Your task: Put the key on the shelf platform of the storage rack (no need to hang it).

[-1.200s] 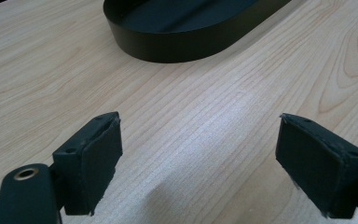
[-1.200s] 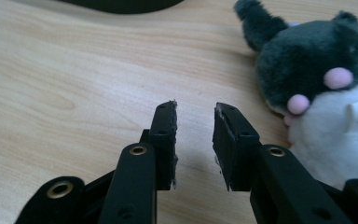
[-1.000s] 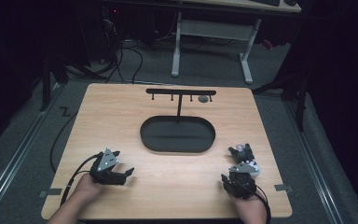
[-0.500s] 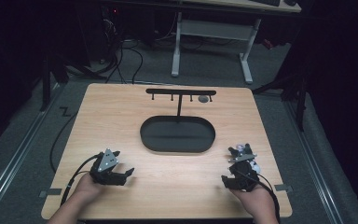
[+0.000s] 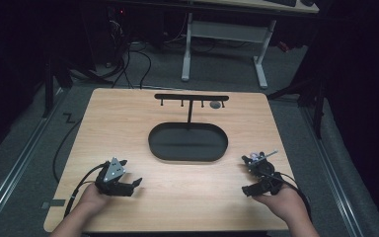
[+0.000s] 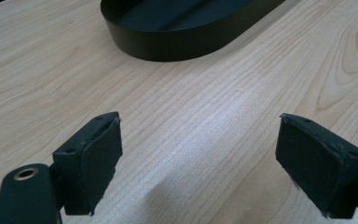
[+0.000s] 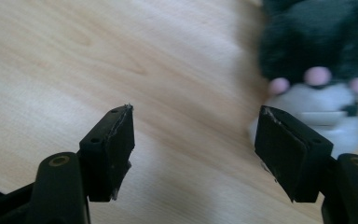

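Right gripper (image 5: 250, 174) lifted and tilted, its jaws just opened wide, soft black-and-white plush toy (image 7: 317, 70) beside them on light wooden table (image 5: 128, 123), left gripper (image 5: 128, 186) open too.

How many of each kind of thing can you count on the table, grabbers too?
Grippers: 2, left gripper and right gripper, whose jaws have just been opening with nothing between them
Plush toy: 1
Black hook stand with oval tray: 1
Small grey thing by the hooks: 1
Total: 5

Wooden tabletop (image 5: 128, 123). Black oval tray (image 5: 187, 142) at centre, T-shaped rack (image 5: 191, 98) behind it. Left gripper (image 5: 123, 185) near front-left edge; right gripper (image 5: 249, 173) front-right, jaws just opening, nothing between.
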Motion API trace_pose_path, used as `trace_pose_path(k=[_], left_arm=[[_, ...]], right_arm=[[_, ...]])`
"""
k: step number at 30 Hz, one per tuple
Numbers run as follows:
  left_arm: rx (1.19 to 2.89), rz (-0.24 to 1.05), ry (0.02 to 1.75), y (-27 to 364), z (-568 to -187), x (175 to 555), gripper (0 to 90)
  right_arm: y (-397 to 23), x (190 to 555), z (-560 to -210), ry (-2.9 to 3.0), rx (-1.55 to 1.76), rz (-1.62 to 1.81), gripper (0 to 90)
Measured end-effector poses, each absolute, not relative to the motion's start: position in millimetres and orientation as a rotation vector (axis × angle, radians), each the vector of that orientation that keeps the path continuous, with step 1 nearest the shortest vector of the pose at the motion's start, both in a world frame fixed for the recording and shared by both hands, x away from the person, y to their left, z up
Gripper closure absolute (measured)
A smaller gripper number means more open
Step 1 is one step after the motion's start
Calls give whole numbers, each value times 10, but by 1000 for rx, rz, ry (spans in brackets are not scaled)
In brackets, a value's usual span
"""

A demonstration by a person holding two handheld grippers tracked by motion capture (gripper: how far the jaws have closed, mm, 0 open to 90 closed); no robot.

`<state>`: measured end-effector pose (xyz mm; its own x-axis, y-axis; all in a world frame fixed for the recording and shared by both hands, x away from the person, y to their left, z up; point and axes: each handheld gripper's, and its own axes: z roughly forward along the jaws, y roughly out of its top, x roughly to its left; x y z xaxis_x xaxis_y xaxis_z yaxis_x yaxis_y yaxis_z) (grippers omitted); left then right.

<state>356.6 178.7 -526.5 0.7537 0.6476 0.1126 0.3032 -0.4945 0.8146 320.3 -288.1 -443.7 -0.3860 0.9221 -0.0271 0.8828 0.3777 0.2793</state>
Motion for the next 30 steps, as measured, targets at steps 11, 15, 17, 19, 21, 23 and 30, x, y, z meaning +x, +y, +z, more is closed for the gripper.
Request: trace_pose_path(k=[11, 15, 17, 19, 21, 23, 30], left_arm=[[2115, 529, 712, 1783, -5266, 3562, 154], [2116, 532, 709, 1780, -5268, 3559, 154], [2115, 530, 711, 1779, -5269, 3558, 154], [2115, 527, 713, 1781, -5268, 3560, 154], [2116, 526, 711, 1781, -5267, 3559, 154], [2116, 526, 710, 1781, -5268, 3559, 154], [2117, 526, 708, 1781, -5268, 3558, 154]], right_arm=[[-3175, 3361, -4286, 2379, 1687, 347, 198], [-3266, 3436, -4322, 2334, 1746, 348, 188], [-3287, 3461, -4342, 2317, 1762, 338, 183], [-3310, 3492, -4368, 2308, 1781, 316, 182], [-3339, 3530, -4405, 2298, 1805, 292, 191], [-3353, 3549, -4430, 2297, 1823, 287, 202], [-3405, 3628, -4554, 2266, 1881, 272, 218]])
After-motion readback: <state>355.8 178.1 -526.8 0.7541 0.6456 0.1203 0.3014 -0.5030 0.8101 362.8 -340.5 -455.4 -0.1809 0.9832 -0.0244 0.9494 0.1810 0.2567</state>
